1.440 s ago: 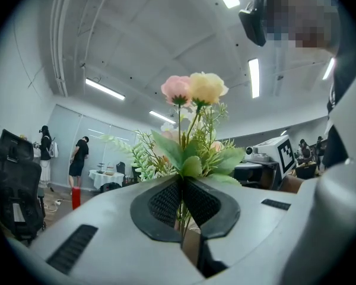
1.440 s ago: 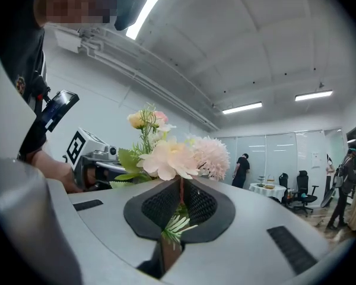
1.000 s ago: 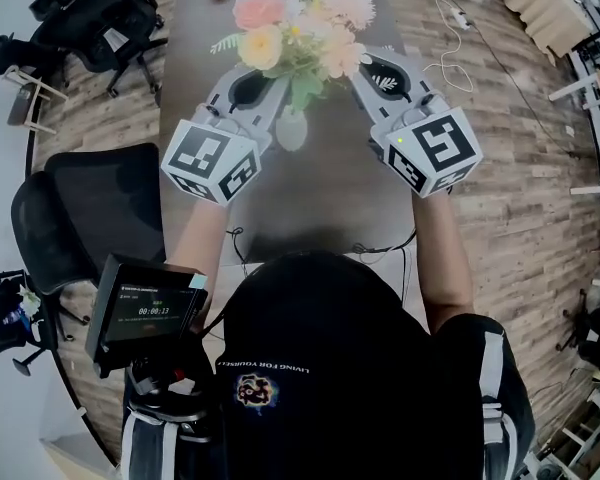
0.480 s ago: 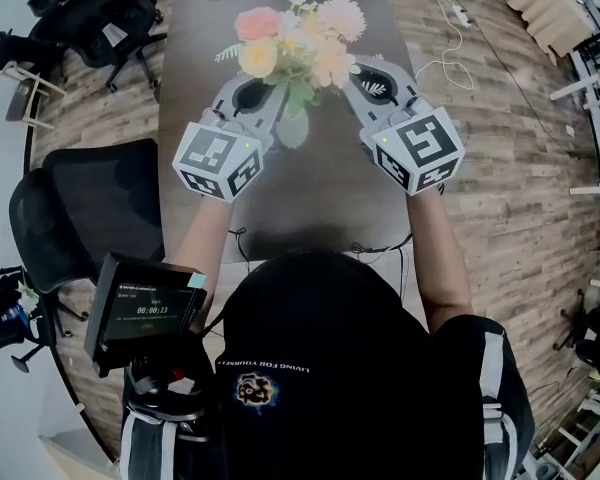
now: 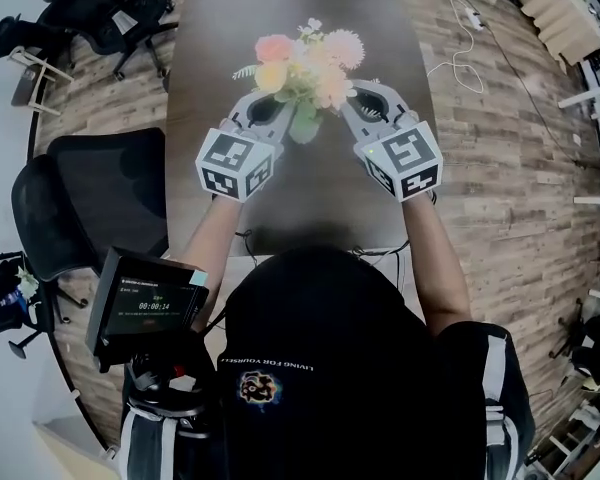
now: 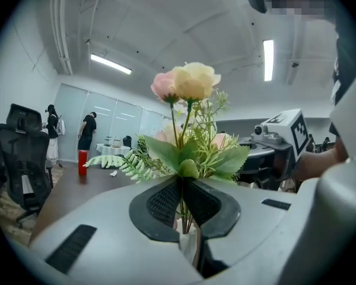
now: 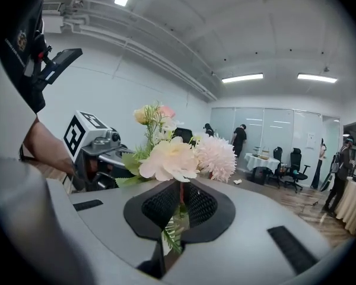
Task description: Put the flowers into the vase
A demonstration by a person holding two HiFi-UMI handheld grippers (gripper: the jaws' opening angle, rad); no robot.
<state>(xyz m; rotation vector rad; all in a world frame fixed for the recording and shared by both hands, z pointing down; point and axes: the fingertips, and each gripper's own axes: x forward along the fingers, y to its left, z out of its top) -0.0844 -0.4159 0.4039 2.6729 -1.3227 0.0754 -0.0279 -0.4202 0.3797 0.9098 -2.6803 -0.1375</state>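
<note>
A bunch of artificial flowers (image 5: 305, 60) in pink, yellow and cream stands over the dark table (image 5: 310, 198). My left gripper (image 5: 283, 106) is shut on the stems of a pink and a yellow rose (image 6: 187, 82) with fern leaves. My right gripper (image 5: 346, 100) is shut on the stems of a cream bloom and a pale pink one (image 7: 187, 158). Both sets of stems run down between the jaws to a white vase (image 5: 305, 125) just below, seen under the left gripper (image 6: 181, 183) and the right gripper (image 7: 179, 186). The vase mouth is hidden.
A black office chair (image 5: 100, 198) stands left of the table. A red cup (image 6: 82, 162) sits at the table's far end. A small screen (image 5: 150, 308) is mounted by my left hip. A white cable (image 5: 460, 38) lies on the wooden floor at right. People stand far off.
Both grippers have sunk toward the table with the flowers still clamped. The bouquet sits lower over the vase, and the two grippers look smaller and closer together.
</note>
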